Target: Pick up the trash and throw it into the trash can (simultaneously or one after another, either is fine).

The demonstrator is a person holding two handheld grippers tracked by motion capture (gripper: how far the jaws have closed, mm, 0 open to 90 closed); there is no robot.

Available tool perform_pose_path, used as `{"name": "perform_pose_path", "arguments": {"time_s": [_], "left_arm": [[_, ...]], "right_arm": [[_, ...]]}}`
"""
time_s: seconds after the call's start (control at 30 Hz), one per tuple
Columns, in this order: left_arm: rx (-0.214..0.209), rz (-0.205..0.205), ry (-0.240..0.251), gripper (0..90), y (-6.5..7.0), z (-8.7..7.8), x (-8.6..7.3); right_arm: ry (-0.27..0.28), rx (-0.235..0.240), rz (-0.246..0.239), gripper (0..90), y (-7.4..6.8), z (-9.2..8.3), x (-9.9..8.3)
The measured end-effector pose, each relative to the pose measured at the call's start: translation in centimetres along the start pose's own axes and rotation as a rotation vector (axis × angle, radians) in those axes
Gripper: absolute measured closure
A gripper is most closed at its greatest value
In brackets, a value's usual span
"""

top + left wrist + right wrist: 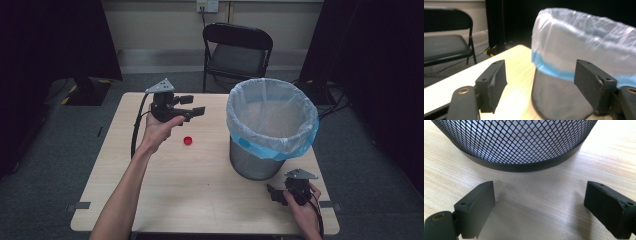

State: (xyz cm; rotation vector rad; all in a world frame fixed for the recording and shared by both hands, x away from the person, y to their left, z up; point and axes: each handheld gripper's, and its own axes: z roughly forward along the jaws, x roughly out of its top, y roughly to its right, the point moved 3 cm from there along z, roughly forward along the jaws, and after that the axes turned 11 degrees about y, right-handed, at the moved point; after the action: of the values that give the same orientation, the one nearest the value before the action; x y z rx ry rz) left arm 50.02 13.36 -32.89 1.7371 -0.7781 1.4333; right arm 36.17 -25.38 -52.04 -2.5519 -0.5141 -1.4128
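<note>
A small red cap (188, 140) lies on the wooden table (200, 195), left of a black mesh bin (255, 162) lined with a white and blue plastic bag (272, 112). My left gripper (195, 105) is held above the table behind the cap, open and empty, its jaws pointing right toward the bin. In the left gripper view the left gripper (541, 72) frames the bin (559, 100) and its bag (584, 42). My right gripper (275, 195) rests low near the front right corner, open and empty. In the right gripper view the right gripper (540, 192) faces the bin's base (521, 166).
A black folding chair (237, 50) stands behind the table on the grey floor. Dark curtains hang at both sides. The bin occupies the table's right half. Bare tabletop (200, 195) lies between the two hands at the front.
</note>
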Motion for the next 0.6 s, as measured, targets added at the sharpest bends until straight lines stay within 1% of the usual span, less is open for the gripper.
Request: {"name": "perform_pose_path", "arguments": {"time_s": [0.03,0.07,0.1,0.17,0.23,0.27,0.3,0.37,0.4,0.43,0.47,0.5,0.53,0.57,0.6], "left_arm": [[0.014,-0.016,-0.013,27.6,-0.6,-0.1,-0.8],[0.024,-0.017,-0.021,27.6,-0.9,-0.2,-1.3],[0.024,-0.017,-0.021,27.6,-0.9,-0.2,-1.3],[0.043,-0.026,-0.051,27.6,-1.6,-0.3,-2.6],[0.056,-0.031,-0.067,27.6,-2.0,-0.4,-3.4],[0.056,-0.031,-0.067,27.6,-2.0,-0.4,-3.4],[0.061,-0.030,-0.077,27.6,-2.2,-0.4,-3.7],[0.076,-0.025,-0.104,26.8,-2.6,-0.3,-4.5],[0.071,-0.028,-0.122,26.2,-2.8,-0.2,-4.8],[0.084,-0.019,-0.138,26.3,-3.2,-0.2,-5.6],[0.084,-0.019,-0.138,26.3,-3.2,-0.2,-5.6],[0.103,-0.021,-0.160,26.3,-3.7,-0.2,-6.5],[0.103,-0.021,-0.160,26.3,-3.7,-0.2,-6.5],[0.109,-0.040,-0.178,26.2,-4.2,-0.2,-7.4],[0.118,-0.045,-0.183,26.2,-4.4,-0.2,-7.8]], "right_arm": [[0.000,0.000,0.000,9.2,0.0,0.0,0.0],[0.000,0.000,0.000,9.2,0.0,0.0,0.0],[0.000,0.000,0.000,9.2,0.0,0.0,0.0],[0.000,0.000,0.000,9.2,0.0,0.0,0.0],[0.000,0.000,0.000,9.2,0.0,0.0,0.0],[0.000,0.000,0.000,9.2,0.0,0.0,0.0],[-0.001,0.000,0.002,9.2,0.0,0.0,0.0],[-0.001,0.000,0.002,9.2,0.0,0.0,0.0],[0.000,0.000,0.000,9.2,0.0,0.0,0.0],[0.000,0.000,0.000,9.2,0.0,0.0,0.0],[0.000,0.000,0.000,9.2,0.0,0.0,0.0],[0.000,0.000,0.000,9.2,0.0,0.0,0.0],[0.000,0.000,0.000,9.2,0.0,0.0,0.0],[0.000,0.000,0.000,9.2,0.0,0.0,0.0],[0.000,0.000,0.000,9.2,0.0,0.0,0.0]]}}
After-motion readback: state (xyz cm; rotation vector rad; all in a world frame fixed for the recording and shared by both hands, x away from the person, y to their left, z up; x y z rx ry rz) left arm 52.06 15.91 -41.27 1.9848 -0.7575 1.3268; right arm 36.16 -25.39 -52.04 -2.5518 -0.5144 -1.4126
